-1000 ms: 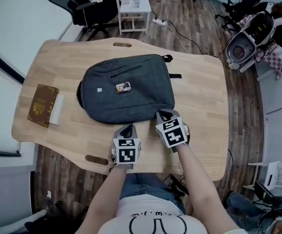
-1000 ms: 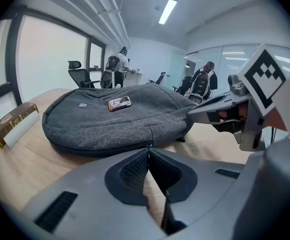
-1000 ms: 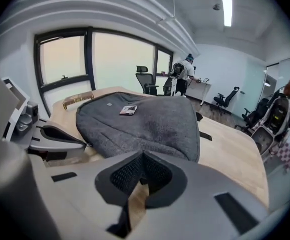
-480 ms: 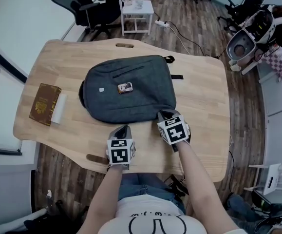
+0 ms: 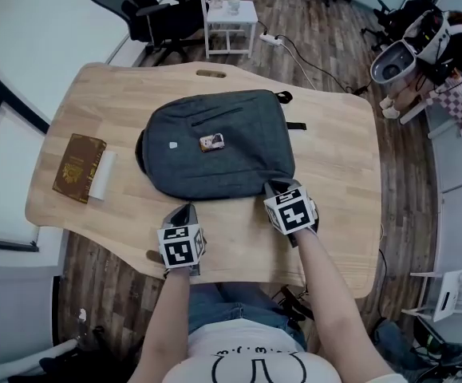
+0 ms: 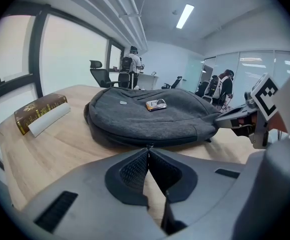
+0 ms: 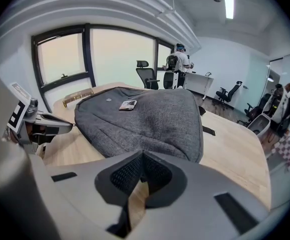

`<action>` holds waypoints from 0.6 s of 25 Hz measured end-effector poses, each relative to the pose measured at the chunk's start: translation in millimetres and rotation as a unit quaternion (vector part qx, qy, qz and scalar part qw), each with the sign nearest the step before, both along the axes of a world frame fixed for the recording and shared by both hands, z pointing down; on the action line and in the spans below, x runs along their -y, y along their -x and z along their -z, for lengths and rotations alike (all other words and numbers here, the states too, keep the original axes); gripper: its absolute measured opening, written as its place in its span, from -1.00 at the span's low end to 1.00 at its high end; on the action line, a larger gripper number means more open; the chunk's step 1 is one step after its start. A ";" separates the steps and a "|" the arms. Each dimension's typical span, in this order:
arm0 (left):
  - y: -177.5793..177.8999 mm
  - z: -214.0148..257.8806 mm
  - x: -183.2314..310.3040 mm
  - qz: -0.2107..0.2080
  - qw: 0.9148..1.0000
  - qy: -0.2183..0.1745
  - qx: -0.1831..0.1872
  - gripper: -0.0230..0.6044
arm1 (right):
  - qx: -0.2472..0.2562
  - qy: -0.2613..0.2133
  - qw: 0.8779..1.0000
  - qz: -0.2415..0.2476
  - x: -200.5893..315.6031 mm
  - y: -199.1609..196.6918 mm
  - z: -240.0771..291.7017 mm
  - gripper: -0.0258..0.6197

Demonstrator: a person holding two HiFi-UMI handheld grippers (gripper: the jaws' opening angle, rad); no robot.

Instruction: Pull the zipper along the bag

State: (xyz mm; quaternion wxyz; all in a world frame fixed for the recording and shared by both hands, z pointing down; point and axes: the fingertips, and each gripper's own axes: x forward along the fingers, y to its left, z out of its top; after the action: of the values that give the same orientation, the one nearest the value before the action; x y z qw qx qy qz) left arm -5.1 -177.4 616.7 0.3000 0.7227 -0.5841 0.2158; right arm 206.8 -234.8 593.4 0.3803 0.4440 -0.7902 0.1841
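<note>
Bag lies flat in the middle of the table, with a small object on top. At its near edge the left gripper has its fingers pressed together on the tiny zipper pull. The right gripper is at the near right corner, fingers together; whether they pinch fabric cannot be told. A book lies well to the left.

The backpack was matt grey cloth with a rough, heathered weave. The bench was pale, smooth wood with a faint grain, and the floor was darker wood planks. At the left, the book had a brown cover with a dull gilt pattern. The left gripper was matt grey plastic, with black, finely textured pads.
</note>
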 end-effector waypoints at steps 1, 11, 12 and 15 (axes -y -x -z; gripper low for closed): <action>4.5 -0.2 0.7 0.001 1.000 -0.001 0.001 -0.87 | -0.003 -0.001 1.000 -0.001 0.3 0.3 -0.2 -0.76; 34.6 -1.0 5.3 -0.030 0.999 -0.004 0.022 -0.87 | -0.031 0.002 0.999 -0.029 1.5 0.2 -4.1 -0.76; 38.7 -1.1 5.6 -0.034 0.999 -0.004 0.025 -0.87 | -0.034 0.002 0.999 -0.033 1.4 0.4 -4.4 -0.76; 51.3 -0.8 7.9 -0.046 0.999 -0.002 0.027 -0.87 | -0.048 0.003 0.998 -0.046 1.5 0.2 -4.9 -0.76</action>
State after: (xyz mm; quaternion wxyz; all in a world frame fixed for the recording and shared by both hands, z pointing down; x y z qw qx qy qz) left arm -56.4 -185.4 617.5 0.2725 0.7434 -0.5585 0.2473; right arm 206.5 -236.3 598.3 0.4103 0.4868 -0.7493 0.1824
